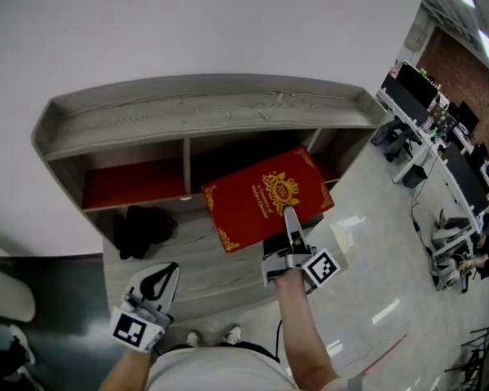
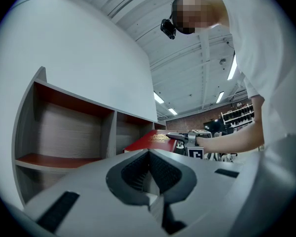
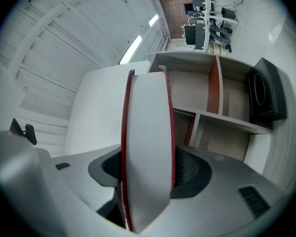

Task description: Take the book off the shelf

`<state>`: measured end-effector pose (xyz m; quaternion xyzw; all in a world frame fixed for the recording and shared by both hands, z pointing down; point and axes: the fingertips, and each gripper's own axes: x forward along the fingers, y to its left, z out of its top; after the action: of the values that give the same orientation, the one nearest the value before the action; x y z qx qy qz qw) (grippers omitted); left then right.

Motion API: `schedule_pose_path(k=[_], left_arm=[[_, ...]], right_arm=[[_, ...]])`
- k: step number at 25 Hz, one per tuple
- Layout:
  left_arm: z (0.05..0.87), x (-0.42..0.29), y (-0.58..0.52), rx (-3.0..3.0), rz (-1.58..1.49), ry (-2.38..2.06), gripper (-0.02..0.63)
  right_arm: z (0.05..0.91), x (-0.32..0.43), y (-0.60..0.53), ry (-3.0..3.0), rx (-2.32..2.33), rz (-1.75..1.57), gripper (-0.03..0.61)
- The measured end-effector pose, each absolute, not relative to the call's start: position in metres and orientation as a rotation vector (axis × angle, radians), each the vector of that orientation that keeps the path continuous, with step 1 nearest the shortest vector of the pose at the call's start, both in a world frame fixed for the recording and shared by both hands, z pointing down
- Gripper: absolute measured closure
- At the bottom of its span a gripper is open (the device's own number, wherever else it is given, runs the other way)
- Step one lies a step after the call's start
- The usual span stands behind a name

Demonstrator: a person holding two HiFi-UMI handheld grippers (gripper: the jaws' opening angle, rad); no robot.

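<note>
A red book (image 1: 265,198) with a gold crest on its cover hangs in the air in front of the grey wooden shelf (image 1: 204,108), tilted, clear of the compartments. My right gripper (image 1: 292,228) is shut on the book's near edge, and the right gripper view shows the white page edge (image 3: 147,152) filling the gap between the pads. My left gripper (image 1: 156,287) hangs low at the left with its jaws together and nothing in them. From the left gripper view the red book (image 2: 155,140) and the right gripper (image 2: 180,137) are at mid-right.
A black bag-like object (image 1: 143,230) sits on the shelf's lower board at the left. The shelf has red-lined upper compartments (image 1: 130,184). Office desks and chairs (image 1: 440,153) stand far right on the glossy floor. My shoes (image 1: 212,337) show at the bottom.
</note>
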<state>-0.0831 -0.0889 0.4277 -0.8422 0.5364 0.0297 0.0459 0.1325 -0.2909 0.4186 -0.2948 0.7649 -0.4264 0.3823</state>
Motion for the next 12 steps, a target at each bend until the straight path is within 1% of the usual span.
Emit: schedule_pose_path(k=[5, 12], left_arm=[[0.431, -0.093, -0.099, -2.561, 0.086, 1.643, 0.597], [0.426, -0.080, -0.092, -2.546, 0.069, 1.648, 0.597]], right_arm=[[0.418, 0.142, -0.287, 1.934, -0.770, -1.062, 0.327], [0.398, 0.195, -0.263, 1.934, -0.845, -0.946, 0.325]])
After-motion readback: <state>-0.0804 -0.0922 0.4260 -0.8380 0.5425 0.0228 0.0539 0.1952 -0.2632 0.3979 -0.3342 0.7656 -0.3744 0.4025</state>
